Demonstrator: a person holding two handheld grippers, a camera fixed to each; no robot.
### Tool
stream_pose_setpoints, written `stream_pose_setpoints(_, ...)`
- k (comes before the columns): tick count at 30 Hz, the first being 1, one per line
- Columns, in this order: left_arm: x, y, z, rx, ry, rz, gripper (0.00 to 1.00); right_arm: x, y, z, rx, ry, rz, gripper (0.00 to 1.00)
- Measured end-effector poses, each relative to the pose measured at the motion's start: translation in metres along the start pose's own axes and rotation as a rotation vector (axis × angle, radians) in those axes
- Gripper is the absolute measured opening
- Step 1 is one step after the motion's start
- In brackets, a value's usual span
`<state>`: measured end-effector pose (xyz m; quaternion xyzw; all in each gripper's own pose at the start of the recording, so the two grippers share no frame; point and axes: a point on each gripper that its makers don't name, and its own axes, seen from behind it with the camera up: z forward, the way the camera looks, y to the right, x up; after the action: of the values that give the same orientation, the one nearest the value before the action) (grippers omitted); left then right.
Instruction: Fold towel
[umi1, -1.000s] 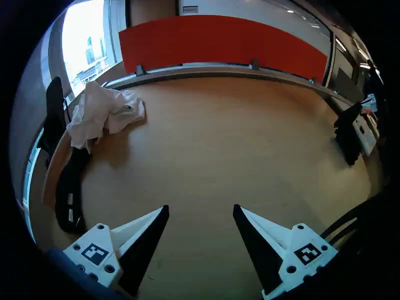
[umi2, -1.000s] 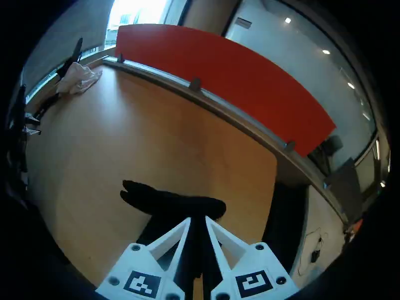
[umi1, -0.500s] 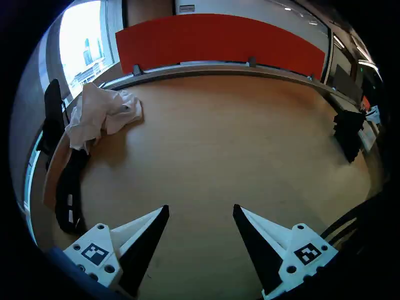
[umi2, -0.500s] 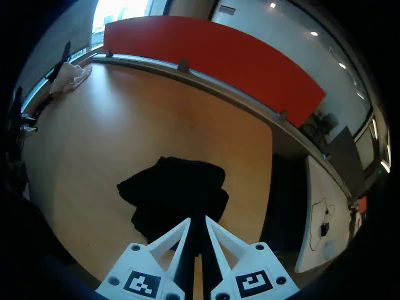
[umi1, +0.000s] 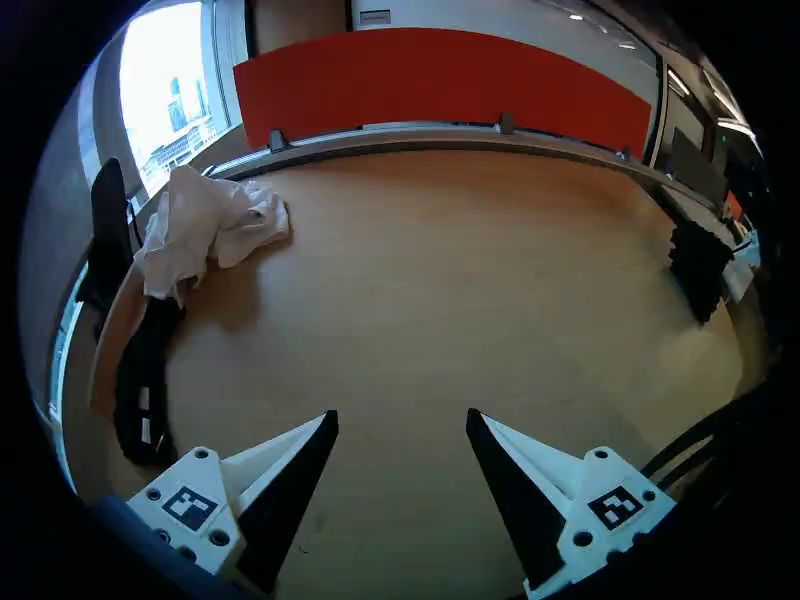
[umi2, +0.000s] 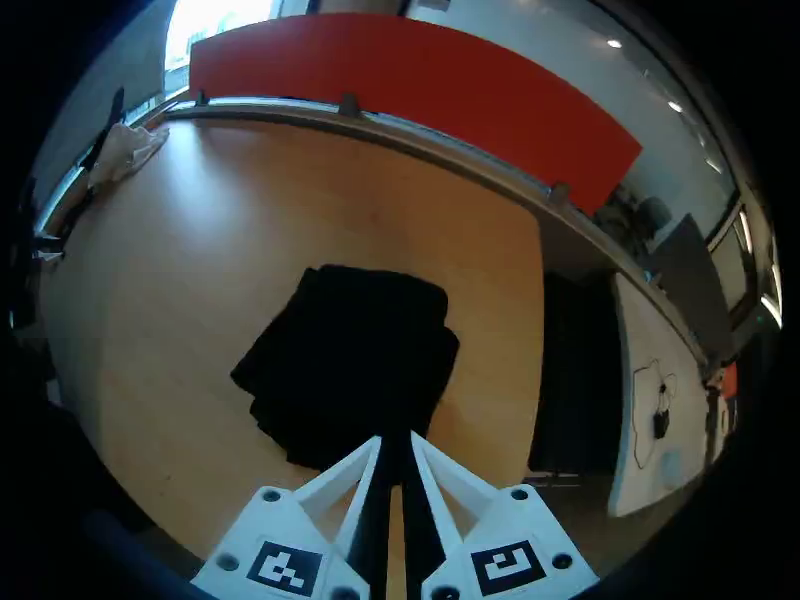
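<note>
A wide, pale wooden table carries everything, its far edge closed off by a grey rail and a long red divider panel. A bright window stands past the far left corner, and a black chair sits against the left edge. The left gripper hovers near the table's front edge with its fingers spread wide and nothing between them. A crumpled white cloth is heaped at the far left corner. The black towel lies spread flat near the right edge, and the right gripper has its fingers pressed together on the towel's near edge. Beyond the right edge stands a white desk.
</note>
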<state>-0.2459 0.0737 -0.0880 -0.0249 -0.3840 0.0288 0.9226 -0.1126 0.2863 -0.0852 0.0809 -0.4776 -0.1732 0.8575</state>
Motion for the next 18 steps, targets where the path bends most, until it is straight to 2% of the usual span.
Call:
stream_pose_setpoints(9, -0.001, -0.002, -0.001, 0.006, -0.003, 0.003, 0.95, -0.033, -0.005, 0.017, 0.001, -0.044, 0.083, 0.05)
stream_pose_setpoints(18, -0.001, -0.002, -0.001, 0.009, -0.006, 0.006, 0.95, -0.053, -0.008, 0.027, -0.003, -0.08, 0.116, 0.05)
